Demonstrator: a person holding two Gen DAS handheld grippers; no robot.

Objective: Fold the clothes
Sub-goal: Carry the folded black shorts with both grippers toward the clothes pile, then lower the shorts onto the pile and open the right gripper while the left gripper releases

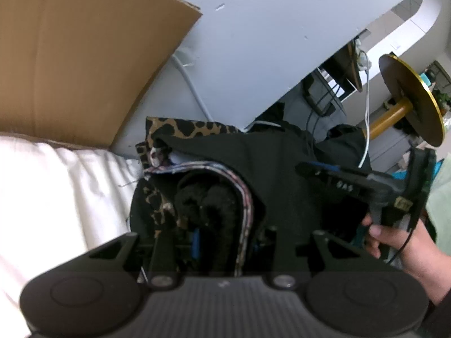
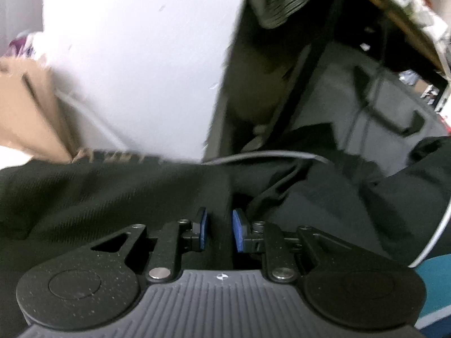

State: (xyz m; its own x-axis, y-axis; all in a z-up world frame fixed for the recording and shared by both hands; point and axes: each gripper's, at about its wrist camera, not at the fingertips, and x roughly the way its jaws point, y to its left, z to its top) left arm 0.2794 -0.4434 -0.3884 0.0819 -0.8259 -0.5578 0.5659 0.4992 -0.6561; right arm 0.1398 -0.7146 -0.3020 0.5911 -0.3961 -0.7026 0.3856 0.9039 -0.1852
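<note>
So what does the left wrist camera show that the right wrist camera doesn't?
Only the left wrist view shows the hand holding the right gripper, the gold round stand and the white bedding. Only the right wrist view shows blue pads either side of a fold of cloth. Both show the black garment, leopard-print fabric and cardboard box.

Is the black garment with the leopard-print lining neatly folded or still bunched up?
Still bunched: the black garment with leopard-print lining lies heaped, its lining and piped seam exposed.
</note>
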